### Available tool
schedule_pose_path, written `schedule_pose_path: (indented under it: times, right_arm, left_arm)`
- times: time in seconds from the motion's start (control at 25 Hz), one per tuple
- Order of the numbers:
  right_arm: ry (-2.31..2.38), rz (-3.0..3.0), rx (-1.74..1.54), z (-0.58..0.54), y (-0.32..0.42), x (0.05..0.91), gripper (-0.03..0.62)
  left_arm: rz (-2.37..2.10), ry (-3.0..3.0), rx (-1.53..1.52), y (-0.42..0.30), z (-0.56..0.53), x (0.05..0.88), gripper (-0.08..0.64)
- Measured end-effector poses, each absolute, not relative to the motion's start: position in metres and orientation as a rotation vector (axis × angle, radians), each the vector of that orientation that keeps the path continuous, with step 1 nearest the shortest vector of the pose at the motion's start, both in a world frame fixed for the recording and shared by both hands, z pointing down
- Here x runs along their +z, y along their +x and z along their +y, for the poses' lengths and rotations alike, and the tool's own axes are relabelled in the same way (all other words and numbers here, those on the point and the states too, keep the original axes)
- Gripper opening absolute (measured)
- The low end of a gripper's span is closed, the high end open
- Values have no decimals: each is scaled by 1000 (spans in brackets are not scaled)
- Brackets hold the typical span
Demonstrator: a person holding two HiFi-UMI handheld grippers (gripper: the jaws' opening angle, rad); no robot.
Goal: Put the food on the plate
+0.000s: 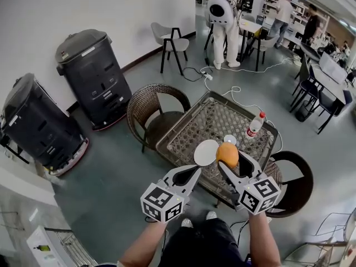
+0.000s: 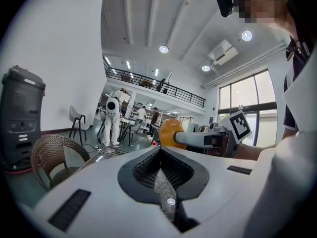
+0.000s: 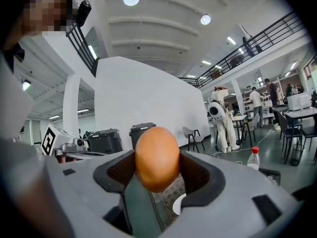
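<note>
My right gripper (image 1: 229, 161) is shut on an orange, egg-shaped piece of food (image 1: 227, 154), holding it up above the wicker table (image 1: 189, 135). The food (image 3: 157, 157) fills the middle of the right gripper view, clamped between the jaws. A white plate (image 1: 206, 152) lies on the table just left of the food, and its edge (image 3: 179, 204) shows below the jaws. My left gripper (image 1: 195, 171) hovers at the plate's near side, shut with nothing in it (image 2: 161, 170). Seen from the left gripper view, the food (image 2: 169, 133) sits in the right gripper (image 2: 198, 139).
A clear bottle with a red cap (image 1: 255, 124) and a small white round thing (image 1: 230, 139) stand on the table's far right. Wicker chairs (image 1: 153, 113) (image 1: 292, 177) flank the table. Two dark machines (image 1: 92, 74) stand by the wall, and people stand at the back.
</note>
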State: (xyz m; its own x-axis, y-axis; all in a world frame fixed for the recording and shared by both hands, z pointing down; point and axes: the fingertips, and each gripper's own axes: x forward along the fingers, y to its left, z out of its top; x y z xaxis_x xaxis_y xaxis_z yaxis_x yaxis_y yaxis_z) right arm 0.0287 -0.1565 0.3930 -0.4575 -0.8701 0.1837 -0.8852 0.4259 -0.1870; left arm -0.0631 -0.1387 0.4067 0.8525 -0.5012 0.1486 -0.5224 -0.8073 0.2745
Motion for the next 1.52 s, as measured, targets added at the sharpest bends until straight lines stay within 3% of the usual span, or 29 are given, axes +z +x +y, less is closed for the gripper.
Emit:
schedule_pose_path:
  times: [1.52]
  right_arm:
    - [1442,-2737,517,-264,51,418,285]
  left_arm:
    - [-943,2626,241,-45,-223,451,9]
